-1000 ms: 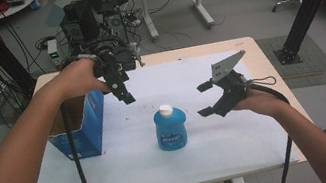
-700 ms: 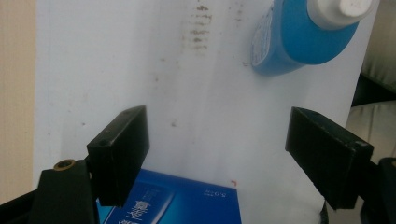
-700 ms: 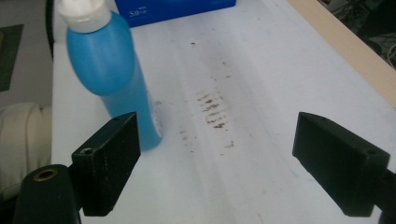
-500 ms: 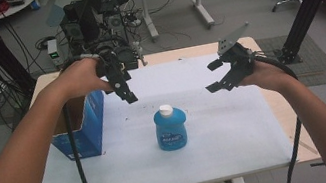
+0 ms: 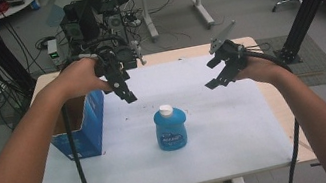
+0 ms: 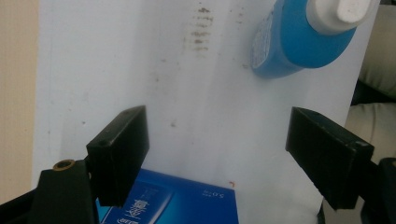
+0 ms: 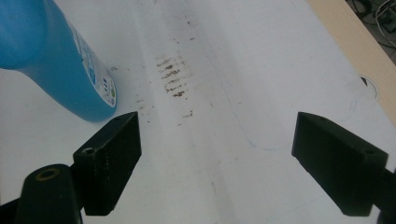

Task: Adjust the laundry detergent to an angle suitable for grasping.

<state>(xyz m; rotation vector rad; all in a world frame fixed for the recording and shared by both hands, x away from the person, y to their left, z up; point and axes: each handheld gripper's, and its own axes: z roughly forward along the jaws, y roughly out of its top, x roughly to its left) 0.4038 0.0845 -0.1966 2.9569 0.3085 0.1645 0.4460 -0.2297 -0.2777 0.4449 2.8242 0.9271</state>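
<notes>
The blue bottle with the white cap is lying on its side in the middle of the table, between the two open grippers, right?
Not quite: the blue bottle stands upright, white cap on top, as the high view shows. The rest holds.

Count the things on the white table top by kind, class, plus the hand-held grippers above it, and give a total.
Blue bottle with white cap: 1
Blue open cardboard box: 1
Hand-held grippers, both open and empty, left and right: 2
Total: 4

White table (image 5: 238,129), blue bottle (image 5: 171,129), blue box (image 5: 87,130)
</notes>
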